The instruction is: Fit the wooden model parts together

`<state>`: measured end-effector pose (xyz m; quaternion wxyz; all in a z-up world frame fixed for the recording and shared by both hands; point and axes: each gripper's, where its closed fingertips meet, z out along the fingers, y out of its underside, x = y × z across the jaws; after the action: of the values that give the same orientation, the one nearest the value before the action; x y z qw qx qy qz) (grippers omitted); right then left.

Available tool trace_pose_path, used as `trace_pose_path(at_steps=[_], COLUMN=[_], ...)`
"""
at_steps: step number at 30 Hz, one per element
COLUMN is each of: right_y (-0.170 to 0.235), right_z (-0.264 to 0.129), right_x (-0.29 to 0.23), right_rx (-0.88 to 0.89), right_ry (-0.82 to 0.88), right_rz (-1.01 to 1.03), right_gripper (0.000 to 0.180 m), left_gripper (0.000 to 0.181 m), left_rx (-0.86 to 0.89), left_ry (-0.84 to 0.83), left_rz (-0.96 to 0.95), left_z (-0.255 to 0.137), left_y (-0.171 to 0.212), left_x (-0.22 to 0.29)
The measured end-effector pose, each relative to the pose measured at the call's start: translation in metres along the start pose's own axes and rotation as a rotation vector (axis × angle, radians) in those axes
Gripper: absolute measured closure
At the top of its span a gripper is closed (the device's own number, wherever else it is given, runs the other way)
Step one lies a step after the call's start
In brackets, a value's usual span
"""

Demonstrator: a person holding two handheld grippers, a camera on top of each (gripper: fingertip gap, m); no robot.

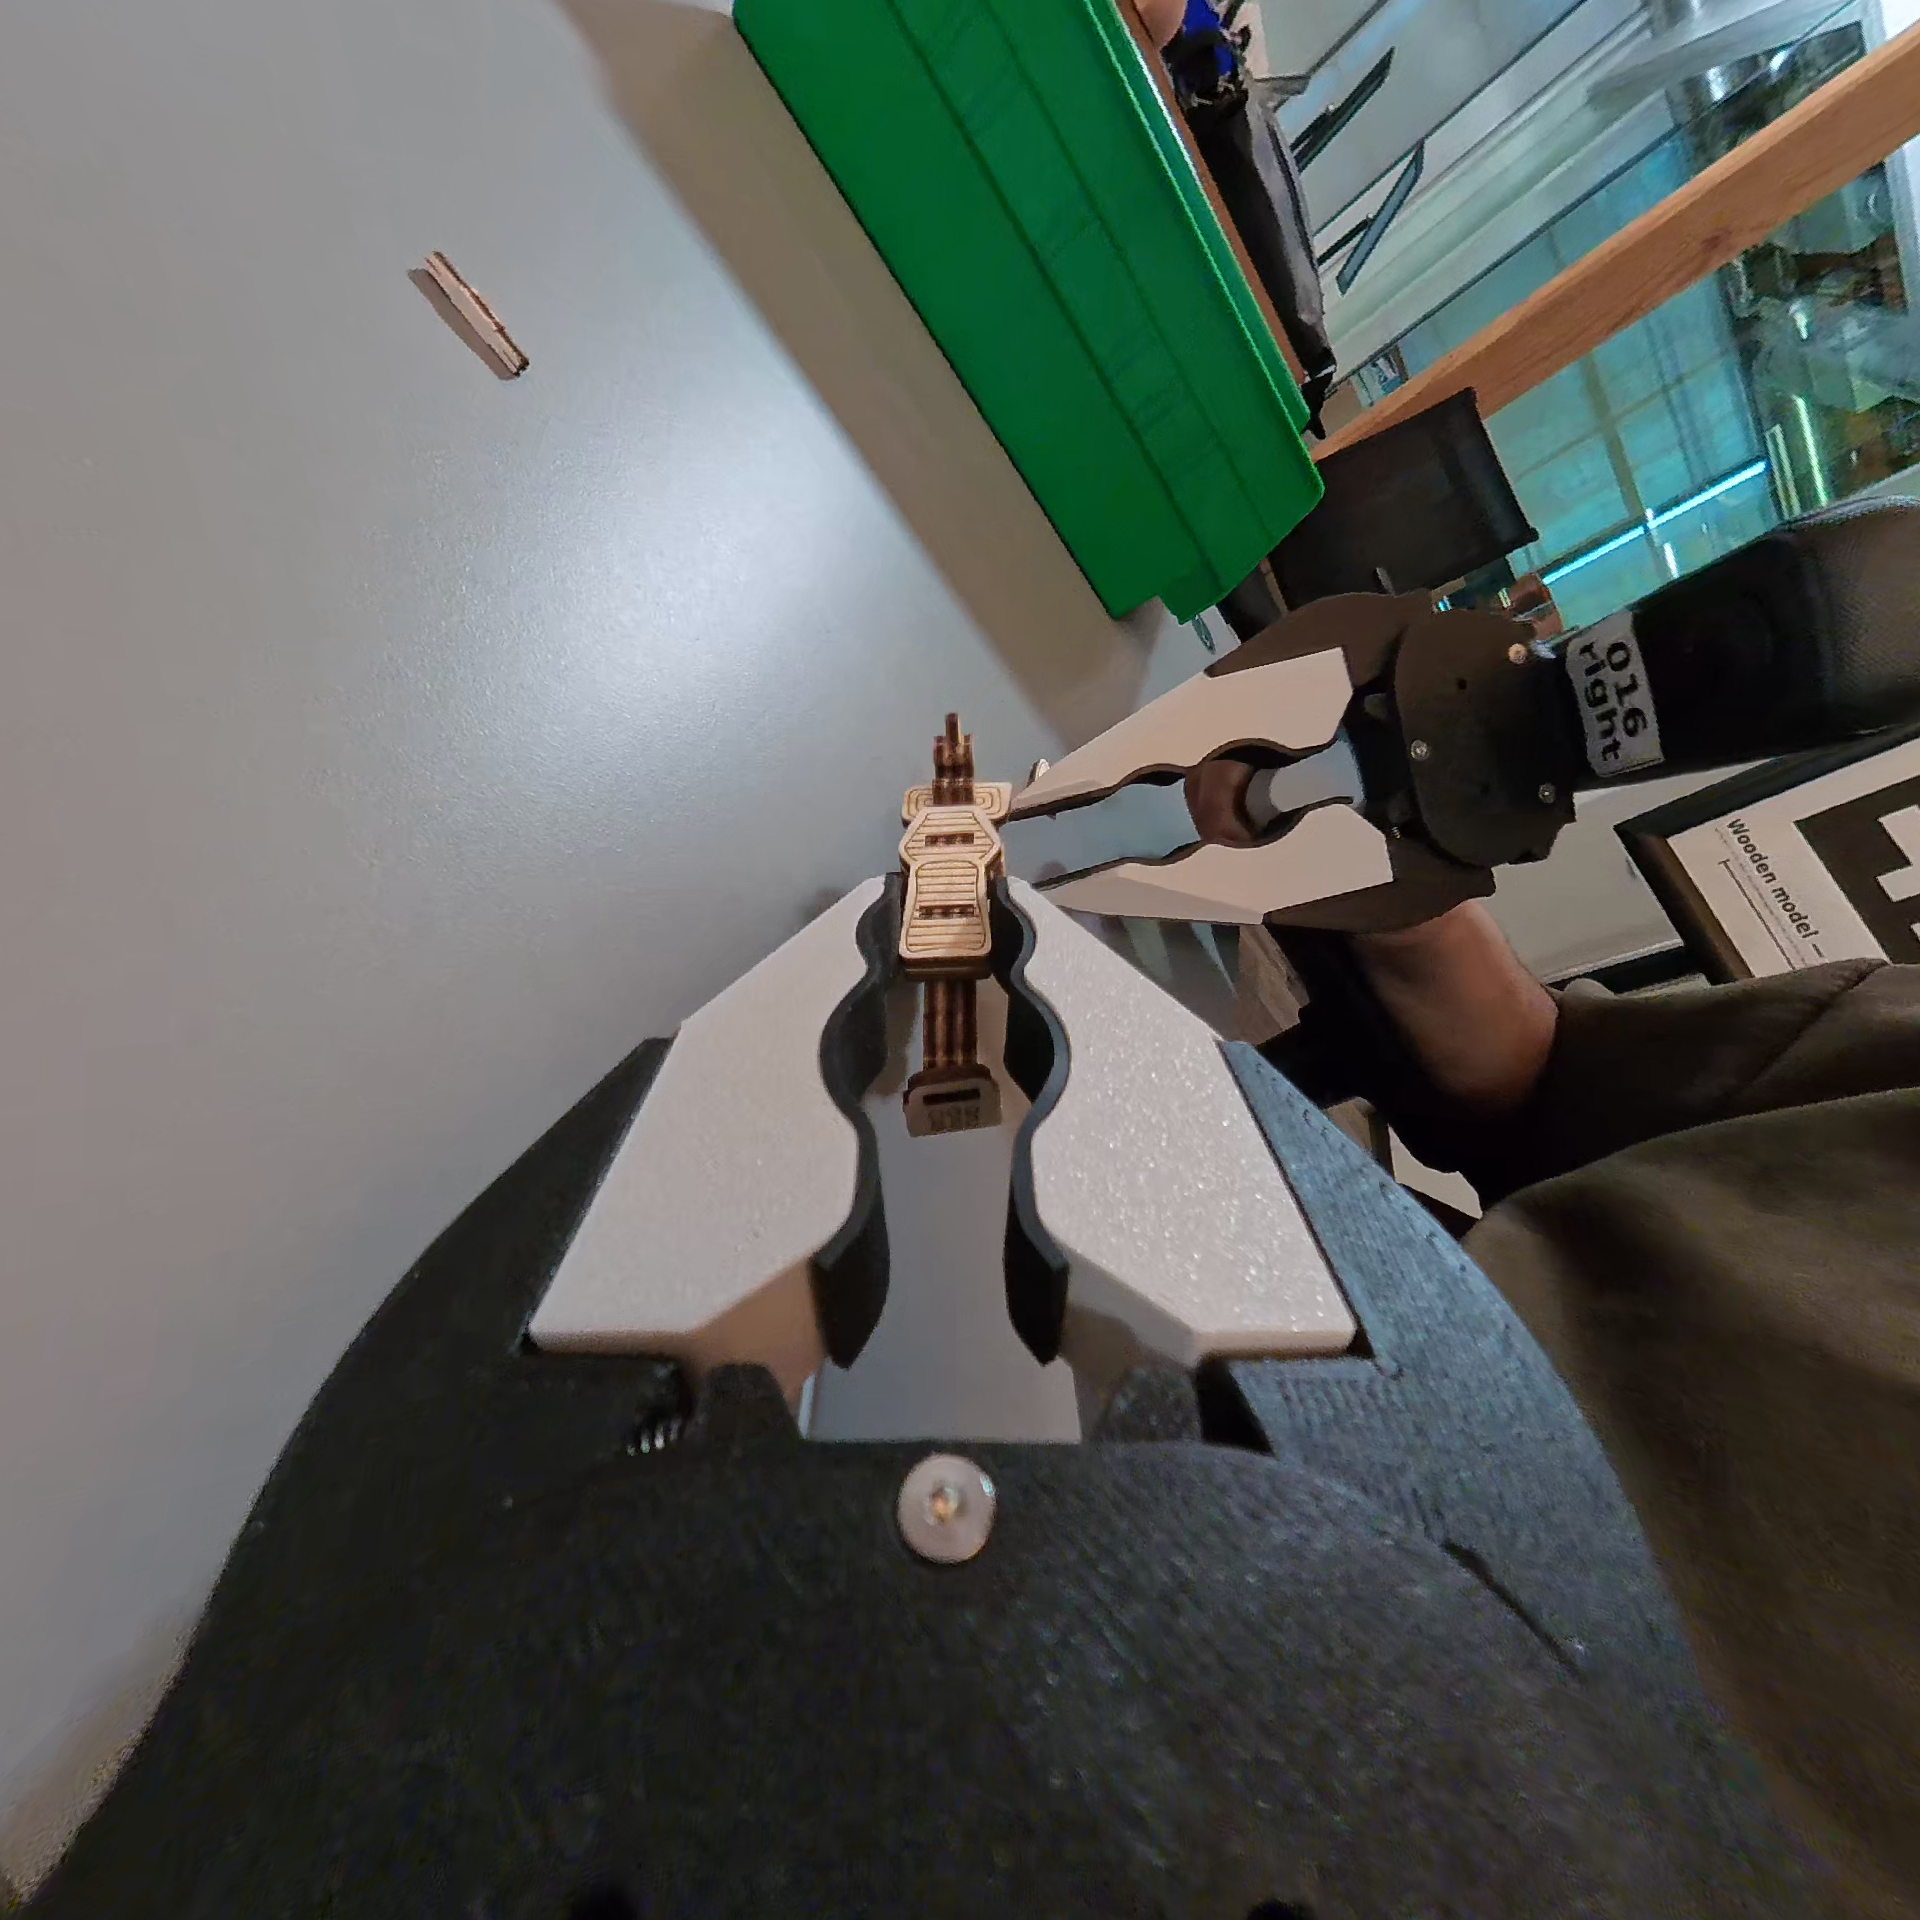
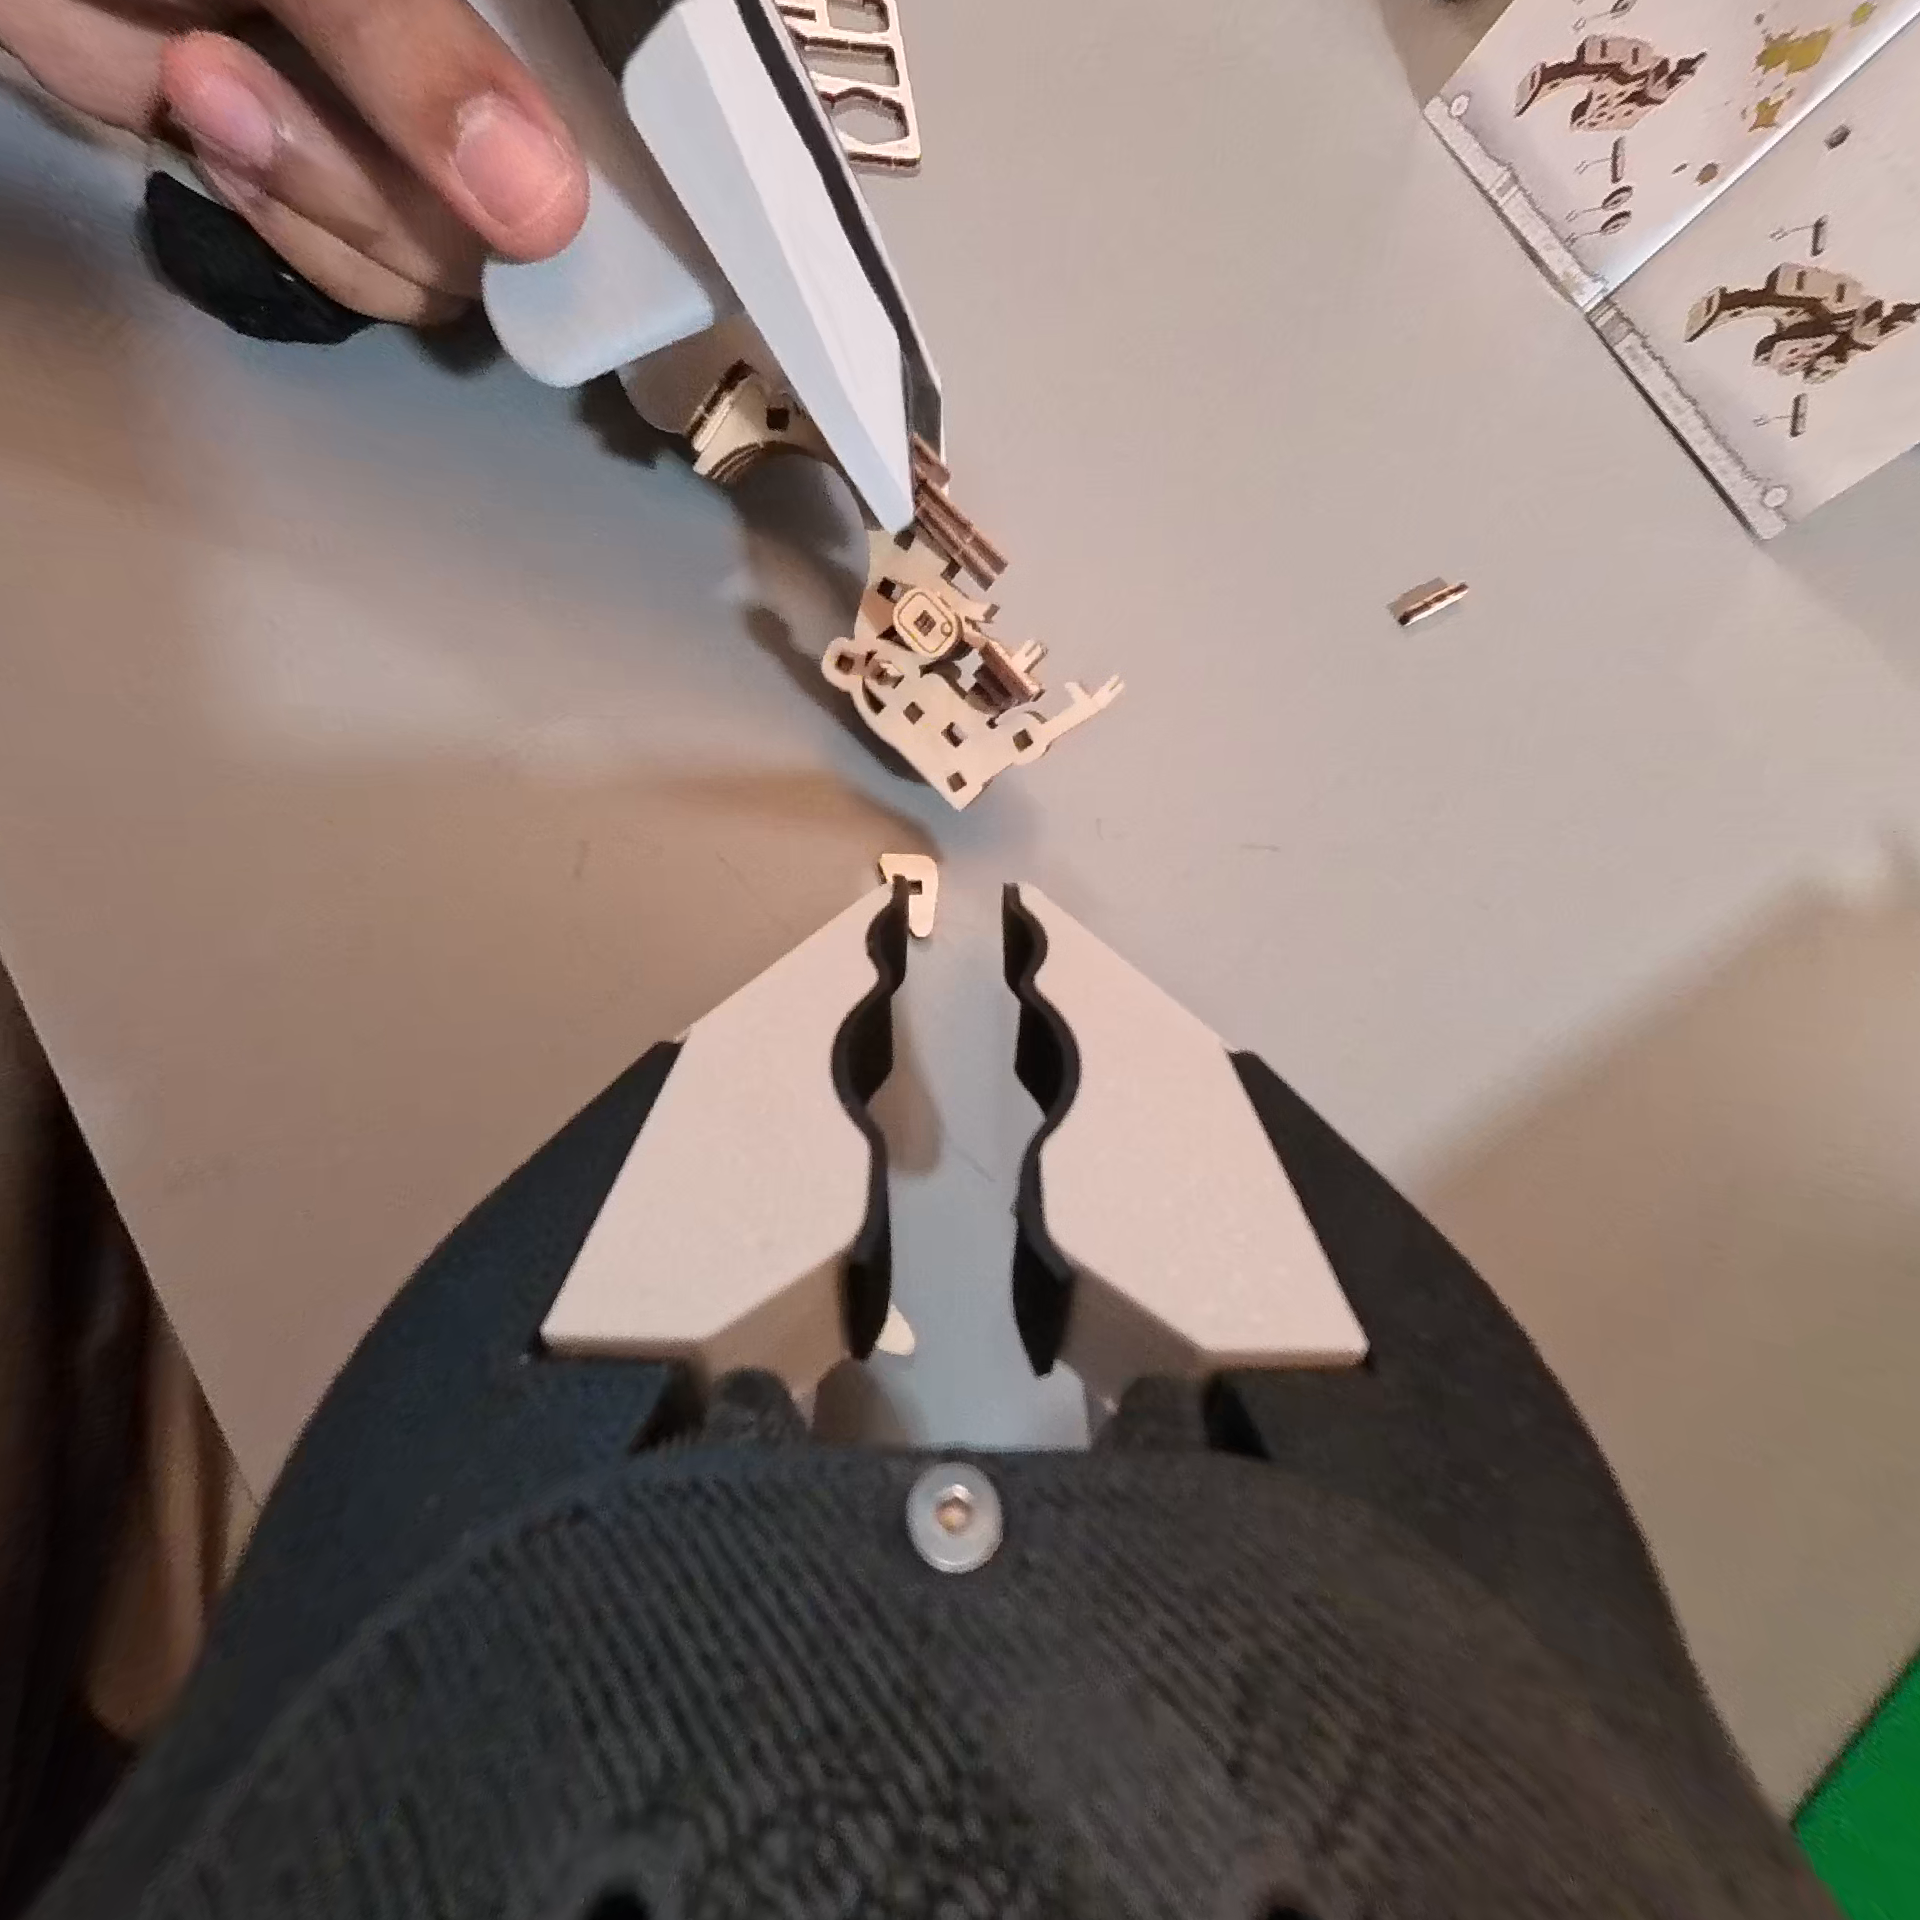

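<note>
My left gripper (image 1: 948, 894) is shut on the wooden model (image 1: 943, 883), a slatted laser-cut assembly that sticks out past its tips above the grey table (image 1: 416, 727). In the right wrist view the model (image 2: 935, 675) hangs from one of the left gripper's fingers (image 2: 790, 260). My right gripper (image 2: 954, 888) is open, with its tips just short of the model. A small hook-shaped wooden piece (image 2: 909, 888) sits against its left fingertip. The right gripper also shows in the left wrist view (image 1: 1027, 844), jaws apart beside the model.
A small loose wooden piece (image 1: 468, 312) lies on the table, also in the right wrist view (image 2: 1432, 603). A green bin (image 1: 1039, 291) stands at the far edge. Instruction sheets (image 2: 1714, 260) and a cut-out wooden sheet (image 2: 862, 83) lie beyond. A framed sign (image 1: 1787, 873) stands at the right. The tips of one gripper are about 6 cm away from the tips of the other. Both grippers' tips are roughly 15 cm from the small loose wooden piece (image 1: 468, 312). It turns up in the right wrist view (image 2: 1431, 597) as well.
</note>
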<state>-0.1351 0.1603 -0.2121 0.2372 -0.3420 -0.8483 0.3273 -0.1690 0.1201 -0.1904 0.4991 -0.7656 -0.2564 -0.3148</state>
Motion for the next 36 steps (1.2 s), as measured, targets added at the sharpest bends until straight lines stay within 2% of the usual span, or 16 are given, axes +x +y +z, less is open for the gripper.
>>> trace_pose_path(at_steps=[7,16,28,34,36], right_y=[0.001,-0.003,-0.008,-0.009,-0.008], right_z=[0.000,-0.007,-0.010,-0.010,-0.010], right_x=[0.002,0.017,0.020,0.023,0.024], right_rx=[-0.008,0.029,0.055,0.054,0.050], right_ry=[0.016,0.072,0.085,0.093,0.102], right_rz=[-0.008,0.042,0.071,0.080,0.069], right_gripper=[0.163,0.161,0.140,0.121,0.120], left_gripper=[0.166,0.149,0.132,0.112,0.104], left_rx=[-0.004,0.036,0.054,0.110,0.133], left_ry=[-0.026,-0.052,-0.224,-0.281,-0.317], left_rz=[-0.025,0.005,0.154,0.207,0.266], left_z=[0.000,-0.003,-0.011,-0.022,-0.026], left_y=[0.001,-0.004,-0.011,-0.024,-0.030], left_x=[-0.005,-0.005,-0.017,-0.019,-0.018])
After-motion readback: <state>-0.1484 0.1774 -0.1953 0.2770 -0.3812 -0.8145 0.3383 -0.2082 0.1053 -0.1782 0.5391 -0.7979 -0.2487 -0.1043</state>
